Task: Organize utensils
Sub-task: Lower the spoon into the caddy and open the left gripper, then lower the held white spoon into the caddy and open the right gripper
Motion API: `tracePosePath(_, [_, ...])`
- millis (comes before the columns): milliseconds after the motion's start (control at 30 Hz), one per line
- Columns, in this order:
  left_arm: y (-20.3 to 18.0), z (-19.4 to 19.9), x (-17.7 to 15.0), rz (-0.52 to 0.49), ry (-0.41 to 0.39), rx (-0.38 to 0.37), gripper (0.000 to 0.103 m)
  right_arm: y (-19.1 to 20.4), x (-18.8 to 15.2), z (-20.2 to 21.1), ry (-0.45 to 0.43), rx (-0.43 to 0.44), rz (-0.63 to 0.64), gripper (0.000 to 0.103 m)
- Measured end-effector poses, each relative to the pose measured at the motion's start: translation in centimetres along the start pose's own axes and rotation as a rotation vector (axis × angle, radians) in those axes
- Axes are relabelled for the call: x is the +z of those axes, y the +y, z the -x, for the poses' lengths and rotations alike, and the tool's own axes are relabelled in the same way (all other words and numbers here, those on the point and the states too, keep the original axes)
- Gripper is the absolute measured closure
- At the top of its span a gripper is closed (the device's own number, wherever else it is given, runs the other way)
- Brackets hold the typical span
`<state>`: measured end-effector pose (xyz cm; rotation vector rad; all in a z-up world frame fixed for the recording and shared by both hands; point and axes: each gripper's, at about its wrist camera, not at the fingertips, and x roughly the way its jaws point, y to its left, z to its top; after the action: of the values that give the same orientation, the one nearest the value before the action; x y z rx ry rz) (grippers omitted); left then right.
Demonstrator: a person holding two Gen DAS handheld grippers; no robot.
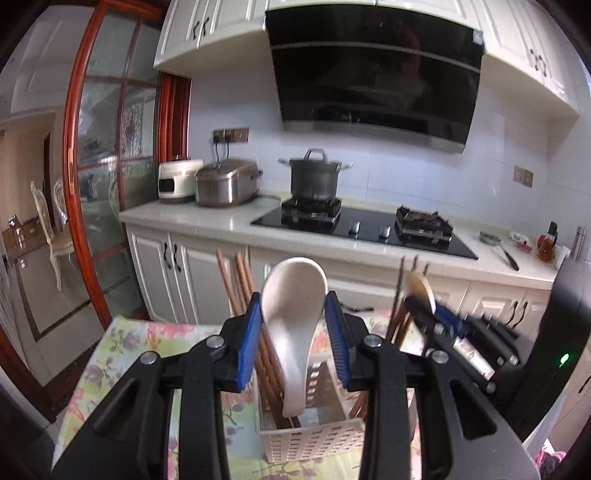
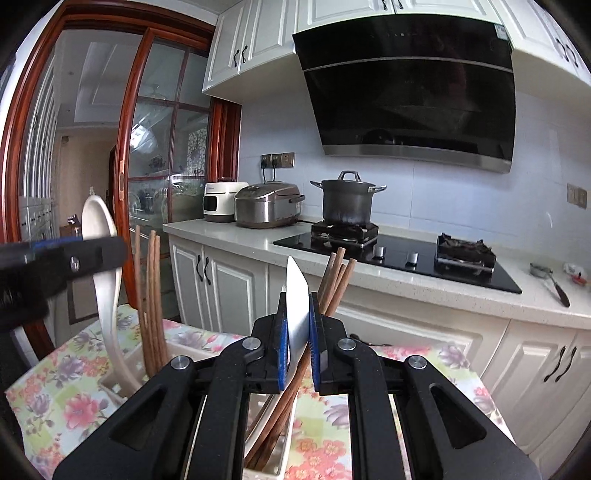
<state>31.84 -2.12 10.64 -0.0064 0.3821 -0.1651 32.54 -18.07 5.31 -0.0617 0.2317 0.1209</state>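
White ceramic spoon [image 1: 291,314], smooth, deep-bowled; slotted plastic caddy [image 1: 314,439] below.

A home kitchen. White panelled cabinets [image 1: 207,26] above and below a pale tabletop [image 1: 207,218]; black range hood [image 1: 373,70] over a gas hob [image 1: 369,229] carrying a lidded steel pot [image 1: 314,175]. Two rice cookers [image 1: 225,182] plugged in at the tiled wall. Red-framed glass sliding door [image 1: 107,177] opening onto a dining chair [image 1: 51,221]. Floral cloth [image 2: 74,398] in front.
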Motion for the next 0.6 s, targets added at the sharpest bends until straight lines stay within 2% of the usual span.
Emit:
tracePosePath(67, [0.5,-0.5,-0.6,0.01,0.005,0.012,0.069,0.1,-0.1,-0.6,-0.009,-0.003,0.014,0.092])
tracePosePath(133, [0.9,-0.8,-1.0,0.014,0.001,0.027,0.062,0.1,-0.1,-0.8,-0.02,-0.003,0.018,0.092])
tracePosePath(367, [2.3,-1.1,-1.9,0.04,-0.001,0.041,0.053,0.8,0.1,-1.2,-0.092,-0.009,0.038,0.092])
tracePosePath(433, [2.5,-1.1,-2.2,0.044,-0.006,0.05,0.043,1.3,0.1,-1.6,-0.108,-0.023,0.057,0.092])
tracePosePath(600, [2.8,-1.2,-2.8,0.051,-0.011,0.059,0.031,1.6,0.1,-2.2,-0.122,-0.028,0.063,0.092])
